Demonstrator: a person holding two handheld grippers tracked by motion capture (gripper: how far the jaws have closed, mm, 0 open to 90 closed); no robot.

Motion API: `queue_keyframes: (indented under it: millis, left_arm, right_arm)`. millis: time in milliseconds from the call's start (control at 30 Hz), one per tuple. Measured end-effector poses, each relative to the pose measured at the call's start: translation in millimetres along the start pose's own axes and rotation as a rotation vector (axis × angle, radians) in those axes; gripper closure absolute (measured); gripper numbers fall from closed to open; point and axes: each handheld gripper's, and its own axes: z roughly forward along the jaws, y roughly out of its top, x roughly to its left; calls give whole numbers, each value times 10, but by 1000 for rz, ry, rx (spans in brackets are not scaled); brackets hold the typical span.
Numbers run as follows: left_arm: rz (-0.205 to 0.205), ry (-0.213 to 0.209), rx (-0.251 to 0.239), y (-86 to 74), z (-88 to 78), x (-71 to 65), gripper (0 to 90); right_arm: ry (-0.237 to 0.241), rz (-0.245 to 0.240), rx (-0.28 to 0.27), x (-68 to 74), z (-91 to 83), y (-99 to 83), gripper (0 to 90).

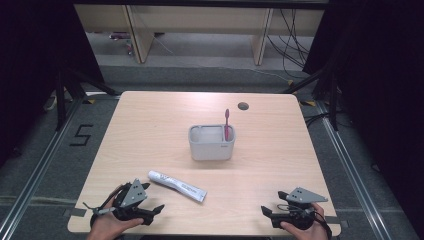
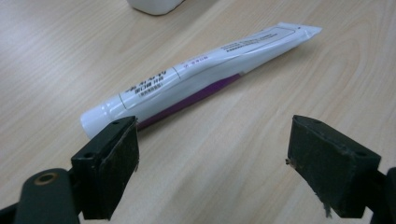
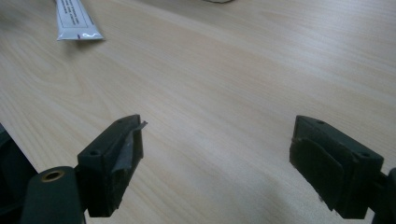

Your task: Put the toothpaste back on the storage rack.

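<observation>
A white toothpaste tube [image 1: 177, 185] lies flat on the wooden table [image 1: 150, 130], near the front left. In the left gripper view the tube [image 2: 196, 74] stretches diagonally just beyond the jaws, its cap end close to the left jaw. My left gripper [image 1: 159, 209] rests by the front edge, open, with nothing between its fingers. My right gripper [image 1: 265, 214] sits at the front right, open and empty; its view catches the tube's crimped end [image 3: 74, 21] at top left. A pink toothbrush [image 1: 226, 125] stands upright in a grey holder [image 1: 211, 142] at mid-table.
A round cable hole [image 1: 243, 106] is at the table's far edge. Bare wood lies between the two grippers and around the holder. Beyond the table are dark stands, cables and wooden furniture legs on the floor.
</observation>
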Motion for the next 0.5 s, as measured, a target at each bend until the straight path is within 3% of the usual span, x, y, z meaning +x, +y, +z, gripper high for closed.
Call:
queue_keyframes:
  millis: [33,67,133,167,233,267,300,500]
  left_arm:
    - [0,0,0,0,0,0,160]
    - [8,-6,-9,30,18,13,161]
    - [41,-5,2,99,52,34,160]
    - [70,-13,21,120,61,39,163]
    - [83,-29,29,136,89,33,166]
    - [91,-29,35,151,104,27,167]
    - [125,-32,55,183,120,37,172]
    - [154,-50,84,274,179,98,205]
  right_arm:
    - [0,0,0,0,0,0,182]
    - [6,32,7,24,-8,-2,183]
    - [1,-4,0,5,-4,5,186]
    - [9,23,9,30,-7,4,188]
    - [11,38,8,44,-7,0,189]
    - [10,22,5,38,-1,-2,189]
    - [12,4,3,16,4,3,189]
    - [15,-1,14,4,-2,-1,201]
